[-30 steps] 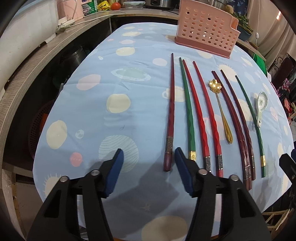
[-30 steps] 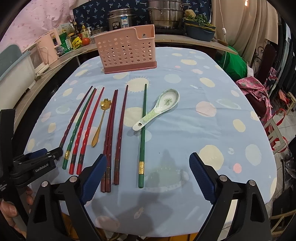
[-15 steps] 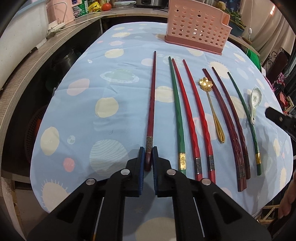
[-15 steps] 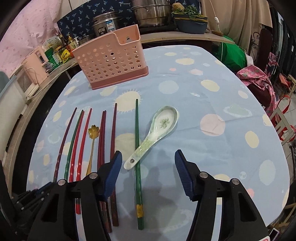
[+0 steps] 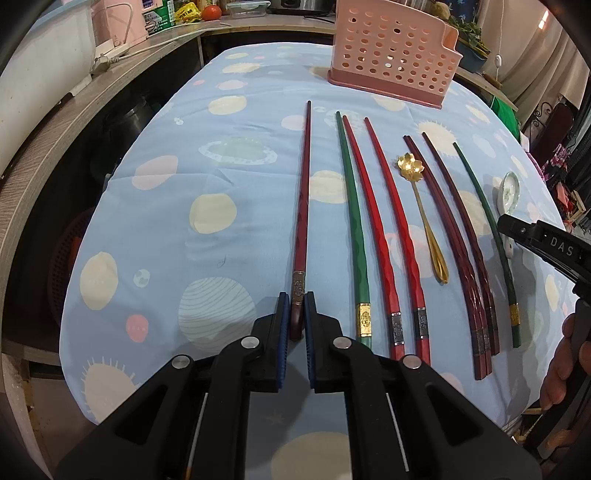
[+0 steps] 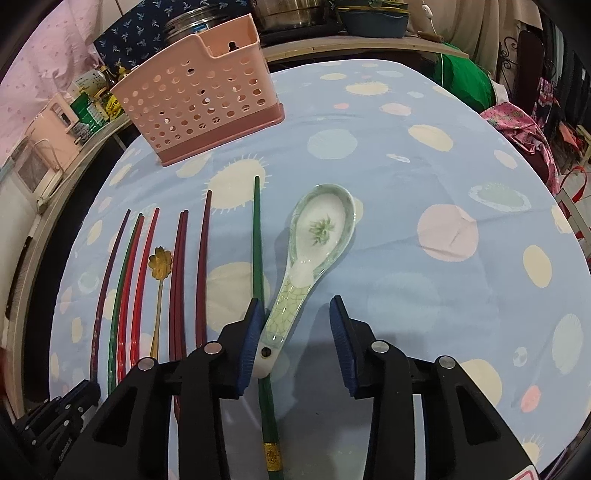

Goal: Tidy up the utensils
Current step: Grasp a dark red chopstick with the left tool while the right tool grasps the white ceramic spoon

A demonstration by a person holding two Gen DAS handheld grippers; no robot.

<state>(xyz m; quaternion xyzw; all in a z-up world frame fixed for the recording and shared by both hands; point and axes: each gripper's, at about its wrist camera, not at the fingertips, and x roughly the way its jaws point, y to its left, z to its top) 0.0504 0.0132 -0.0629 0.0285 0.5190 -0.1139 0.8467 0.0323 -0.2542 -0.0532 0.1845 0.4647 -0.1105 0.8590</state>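
Observation:
My left gripper (image 5: 296,317) is shut on the near end of a dark red chopstick (image 5: 303,192), which still lies along the tablecloth. Several more chopsticks lie in a row to its right: a green one (image 5: 354,221), two bright red ones (image 5: 373,221), dark red ones (image 5: 450,229) and another green one (image 5: 484,221). A gold flower spoon (image 5: 424,214) lies among them. My right gripper (image 6: 293,334) is open around the handle of a ceramic spoon (image 6: 314,243), beside the green chopstick (image 6: 258,251). A pink perforated utensil holder (image 5: 391,51) stands at the far end; it also shows in the right wrist view (image 6: 199,99).
The table has a blue cloth with pale dots (image 5: 221,147). A wooden counter (image 5: 55,122) with appliances runs along the left. Pots and a bowl (image 6: 306,14) stand behind the table. The right gripper's body (image 5: 546,251) shows at the left view's right edge.
My left gripper closed on the dark red chopstick's end and has stayed shut. My right gripper moved forward and down until its open jaws straddle the ceramic spoon's handle.

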